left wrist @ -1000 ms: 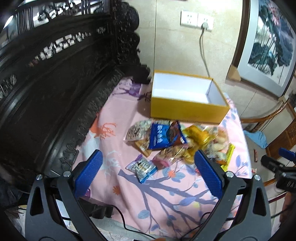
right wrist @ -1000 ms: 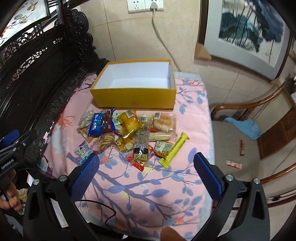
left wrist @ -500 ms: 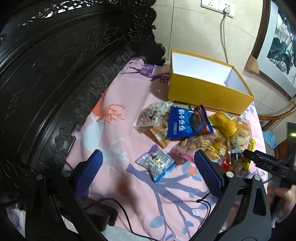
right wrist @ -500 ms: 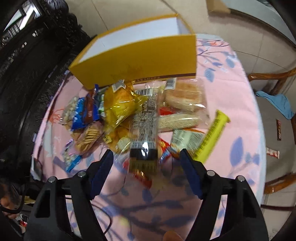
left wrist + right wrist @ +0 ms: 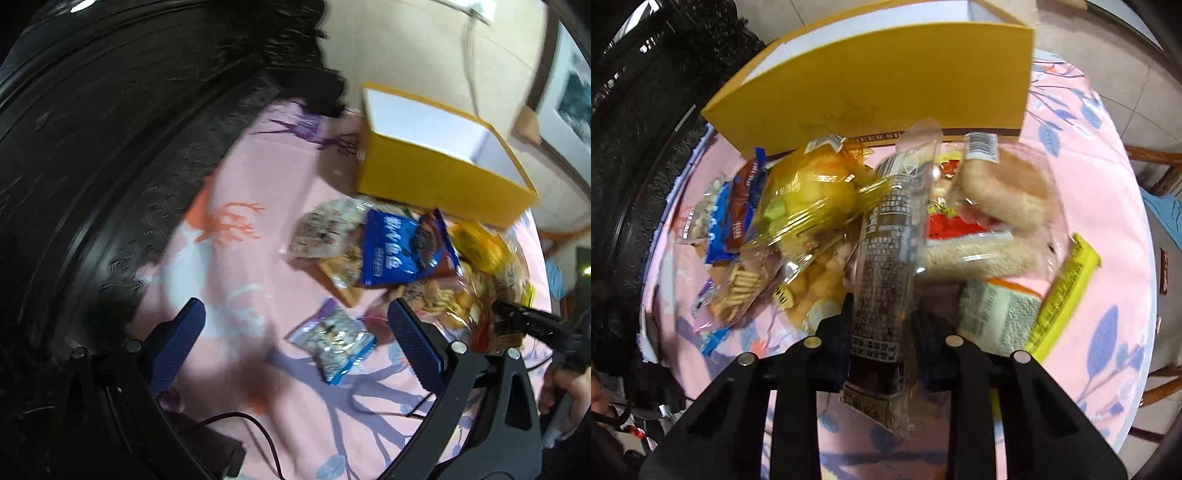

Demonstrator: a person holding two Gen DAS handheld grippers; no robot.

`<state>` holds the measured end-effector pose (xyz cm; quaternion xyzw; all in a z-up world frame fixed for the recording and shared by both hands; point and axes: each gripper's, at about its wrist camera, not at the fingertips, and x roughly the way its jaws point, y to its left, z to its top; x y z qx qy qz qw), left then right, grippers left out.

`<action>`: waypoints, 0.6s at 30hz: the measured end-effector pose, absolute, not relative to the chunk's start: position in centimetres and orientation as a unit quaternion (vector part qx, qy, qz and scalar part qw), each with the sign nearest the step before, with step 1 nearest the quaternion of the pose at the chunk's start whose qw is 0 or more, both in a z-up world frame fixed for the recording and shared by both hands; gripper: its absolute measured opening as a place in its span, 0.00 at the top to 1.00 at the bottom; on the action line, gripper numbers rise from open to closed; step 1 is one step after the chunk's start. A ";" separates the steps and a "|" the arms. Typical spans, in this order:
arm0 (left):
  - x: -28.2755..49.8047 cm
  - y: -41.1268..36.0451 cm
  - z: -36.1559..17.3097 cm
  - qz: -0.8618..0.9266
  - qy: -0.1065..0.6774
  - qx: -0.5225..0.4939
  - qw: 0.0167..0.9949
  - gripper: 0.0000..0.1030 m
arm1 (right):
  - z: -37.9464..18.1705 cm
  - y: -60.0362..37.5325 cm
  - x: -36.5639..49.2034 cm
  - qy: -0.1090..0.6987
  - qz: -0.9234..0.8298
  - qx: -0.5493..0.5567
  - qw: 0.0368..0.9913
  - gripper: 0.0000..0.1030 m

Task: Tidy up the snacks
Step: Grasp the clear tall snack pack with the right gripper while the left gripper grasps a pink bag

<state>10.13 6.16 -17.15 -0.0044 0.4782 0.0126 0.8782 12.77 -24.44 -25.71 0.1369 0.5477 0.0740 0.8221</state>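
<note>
One yellow box (image 5: 879, 74), open-topped and white inside, sits at the far end of the pink flowered cloth (image 5: 236, 266), and one heap of wrapped snacks lies in front of it: one blue packet (image 5: 395, 251), one golden-wrapped cake (image 5: 809, 195), one yellow bar (image 5: 1063, 291), one small clear packet with blue edges (image 5: 332, 339) lying apart from the heap. The rest overlap too much to count. The right gripper (image 5: 882, 325) is closing, its jaws pressed on either side of the near end of a long dark-printed packet (image 5: 886, 258). The left gripper (image 5: 295, 332) hangs wide apart above the cloth, the small clear packet between its fingers but below them. That view is blurred, so labels can't be read.
</note>
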 end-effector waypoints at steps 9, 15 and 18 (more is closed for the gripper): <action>11.7 -2.7 -22.7 -0.155 0.491 0.106 0.851 0.02 | -22.9 -27.1 7.4 0.531 0.082 0.183 0.823 0.72; 12.5 -5.5 -26.4 -0.189 0.497 0.170 0.830 0.07 | -22.0 -28.6 7.1 0.522 0.073 0.208 0.824 0.72; 13.0 -5.7 -27.8 -0.207 0.505 0.164 0.822 0.38 | -21.9 -28.4 7.4 0.519 0.072 0.209 0.826 0.72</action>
